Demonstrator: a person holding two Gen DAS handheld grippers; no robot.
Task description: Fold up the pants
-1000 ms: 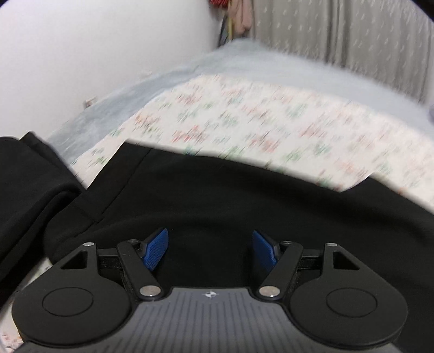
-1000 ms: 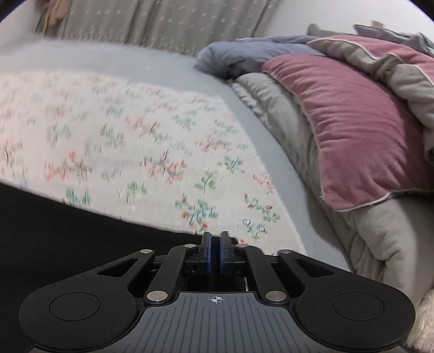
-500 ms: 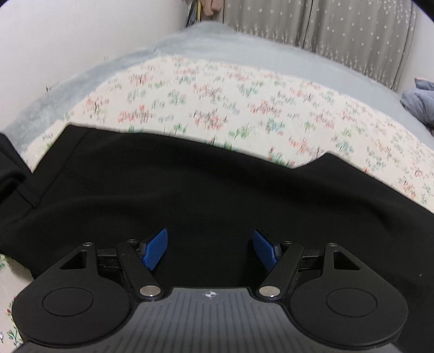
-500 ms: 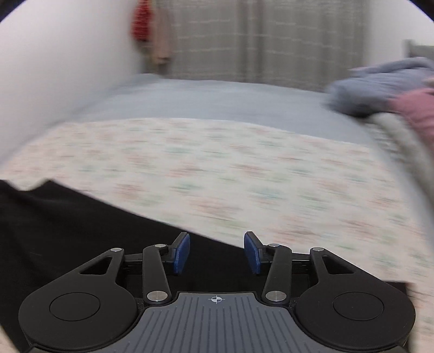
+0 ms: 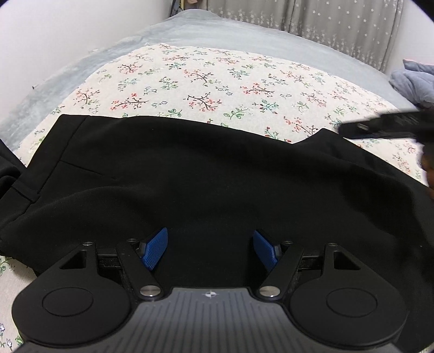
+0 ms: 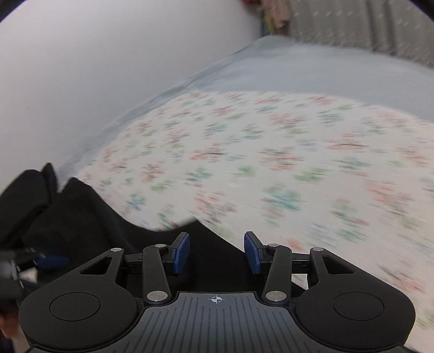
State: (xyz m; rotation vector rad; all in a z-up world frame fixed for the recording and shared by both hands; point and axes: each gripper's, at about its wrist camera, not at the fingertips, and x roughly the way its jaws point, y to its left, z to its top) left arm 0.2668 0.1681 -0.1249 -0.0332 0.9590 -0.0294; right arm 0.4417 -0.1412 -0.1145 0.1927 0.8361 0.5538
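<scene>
Black pants (image 5: 203,168) lie spread across a floral cloth (image 5: 203,81) on the bed, a seam and a folded part at their left end. My left gripper (image 5: 210,244) hovers open just above the near part of the pants, nothing between its blue pads (image 5: 156,248). At the right edge of this view the right gripper (image 5: 379,125) shows as a dark bar over the pants' far right corner. In the blurred right wrist view my right gripper (image 6: 216,251) is open over the pants (image 6: 81,217) edge, its jaws empty. The left gripper (image 6: 40,262) shows low at the left there.
A white wall (image 5: 54,40) runs along the bed's left side. Grey patterned curtains (image 5: 325,24) hang behind the bed. A blue-grey blanket (image 5: 415,81) lies at the far right. Grey bedsheet (image 5: 217,35) surrounds the floral cloth.
My right gripper opened and swung fast leftward from the pillows to the pants' edge. The left gripper stayed open over the pants while its view turned to the right.
</scene>
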